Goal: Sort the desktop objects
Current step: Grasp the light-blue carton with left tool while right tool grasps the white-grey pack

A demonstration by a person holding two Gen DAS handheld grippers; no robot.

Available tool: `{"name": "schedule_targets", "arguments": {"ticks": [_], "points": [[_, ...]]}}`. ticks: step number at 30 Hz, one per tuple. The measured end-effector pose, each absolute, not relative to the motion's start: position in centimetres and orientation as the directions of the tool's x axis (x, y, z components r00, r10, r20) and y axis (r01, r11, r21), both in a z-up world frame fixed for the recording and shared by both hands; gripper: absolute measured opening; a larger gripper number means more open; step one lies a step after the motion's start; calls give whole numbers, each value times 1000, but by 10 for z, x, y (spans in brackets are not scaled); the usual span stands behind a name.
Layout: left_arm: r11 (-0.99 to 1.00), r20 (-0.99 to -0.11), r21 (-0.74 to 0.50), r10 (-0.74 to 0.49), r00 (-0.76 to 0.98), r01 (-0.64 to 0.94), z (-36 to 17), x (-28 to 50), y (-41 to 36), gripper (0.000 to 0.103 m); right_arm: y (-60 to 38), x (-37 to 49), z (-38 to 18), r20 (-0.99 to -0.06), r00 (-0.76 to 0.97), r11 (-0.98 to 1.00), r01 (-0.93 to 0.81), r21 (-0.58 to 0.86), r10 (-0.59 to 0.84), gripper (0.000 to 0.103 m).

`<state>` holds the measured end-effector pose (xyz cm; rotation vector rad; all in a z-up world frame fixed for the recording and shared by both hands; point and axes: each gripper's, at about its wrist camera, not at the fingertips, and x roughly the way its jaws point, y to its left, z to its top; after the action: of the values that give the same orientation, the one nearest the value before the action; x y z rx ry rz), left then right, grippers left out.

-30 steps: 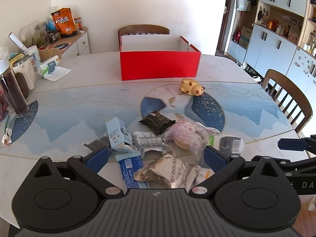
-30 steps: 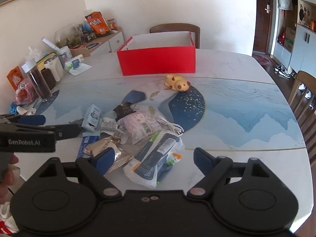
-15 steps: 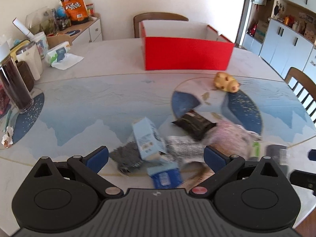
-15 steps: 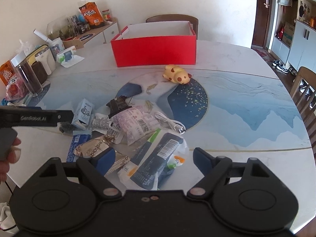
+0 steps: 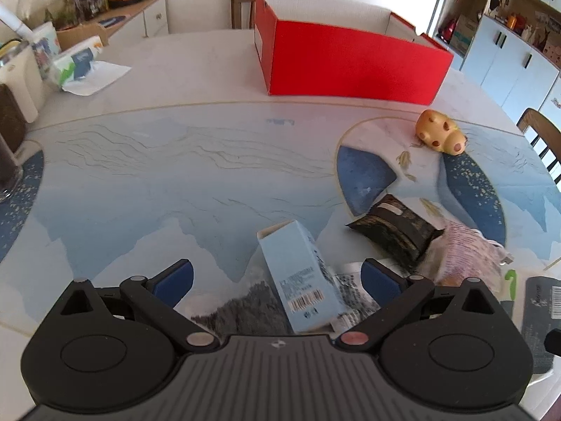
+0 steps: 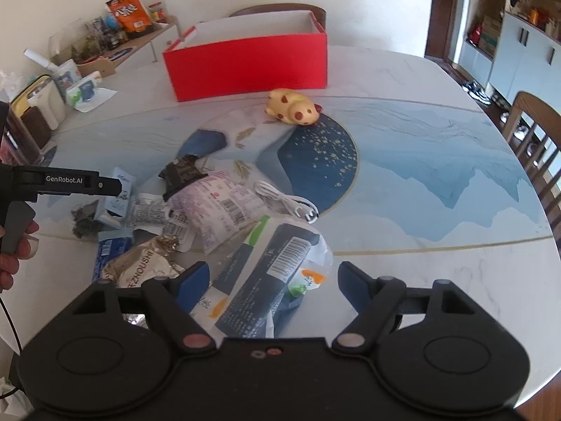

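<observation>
A pile of packets lies on the table's near side. My left gripper (image 5: 277,279) is open and hangs low over a light blue carton (image 5: 298,277), which lies between its fingers; the carton also shows in the right wrist view (image 6: 119,200). A black packet (image 5: 392,231) and a pink-wrapped packet (image 5: 466,256) lie to its right. My right gripper (image 6: 273,280) is open above a clear bag with a dark packet (image 6: 273,273). A yellow spotted toy (image 6: 292,107) lies near the open red box (image 6: 245,59), which stands at the far side.
A white cable (image 6: 284,203), a silver packet (image 6: 143,263) and a blue wrapper (image 6: 105,252) lie in the pile. Jars, a tissue pack (image 5: 77,63) and containers stand at the left edge. Wooden chairs stand behind the box and at the right (image 6: 536,133).
My left gripper has moved forward and to the left, down over the light blue carton. My right gripper has edged closer to the clear bag. Both stay open.
</observation>
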<state>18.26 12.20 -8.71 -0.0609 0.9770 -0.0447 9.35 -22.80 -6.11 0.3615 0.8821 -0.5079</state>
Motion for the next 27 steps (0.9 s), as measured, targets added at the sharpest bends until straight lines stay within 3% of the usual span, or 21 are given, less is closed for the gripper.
{"name": "schedule_targets", "arguments": {"ticks": [14,19,27], "points": [[990,-867,-130,-137,478,49,-108,209,135,84,-234,105,-74,-828,458,738,670,80,-325,75],[988,-862,-141,-156,482,67,-106,211,136,72,-239,108,-81,-846,447,707,696,124,-291,71],[985,-853,-145,-171,492,90,-104,212,135,47,-240,108,-90,-871,423,652,739,172,-250,46]]}}
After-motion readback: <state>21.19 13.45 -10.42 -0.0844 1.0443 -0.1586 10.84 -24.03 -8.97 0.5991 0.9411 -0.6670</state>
